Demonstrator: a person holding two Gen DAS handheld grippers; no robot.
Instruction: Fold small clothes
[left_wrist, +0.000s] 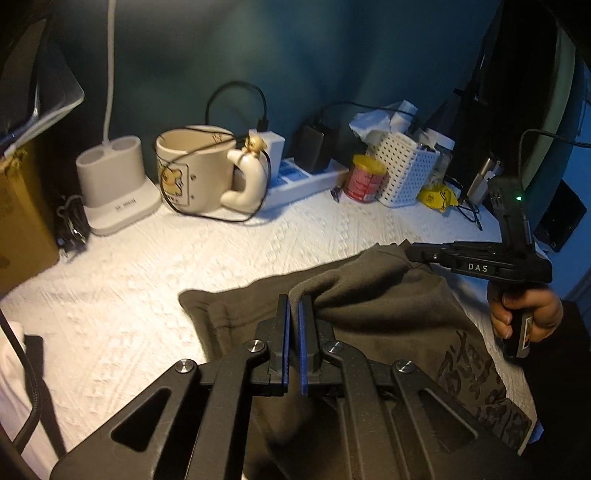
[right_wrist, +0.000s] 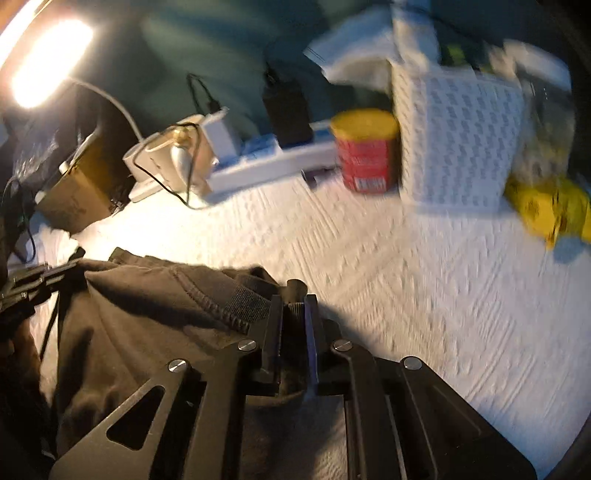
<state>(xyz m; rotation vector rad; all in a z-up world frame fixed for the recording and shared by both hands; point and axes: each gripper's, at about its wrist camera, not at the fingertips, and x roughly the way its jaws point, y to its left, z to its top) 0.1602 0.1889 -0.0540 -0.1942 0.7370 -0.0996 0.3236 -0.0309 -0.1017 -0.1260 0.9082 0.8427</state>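
A dark olive garment with black printed characters lies on a white textured cloth. My left gripper is shut on a raised fold of its edge. My right gripper is shut on the garment's ribbed hem at the right end. In the left wrist view the right gripper reaches in from the right, its tips on the garment's far corner. The garment hangs slack between the two grippers. The right wrist view is motion-blurred.
Along the back wall stand a white lamp base, a cream bear mug with a black cable, a power strip, a red can, a white perforated basket and a yellow packet. A brown box stands left.
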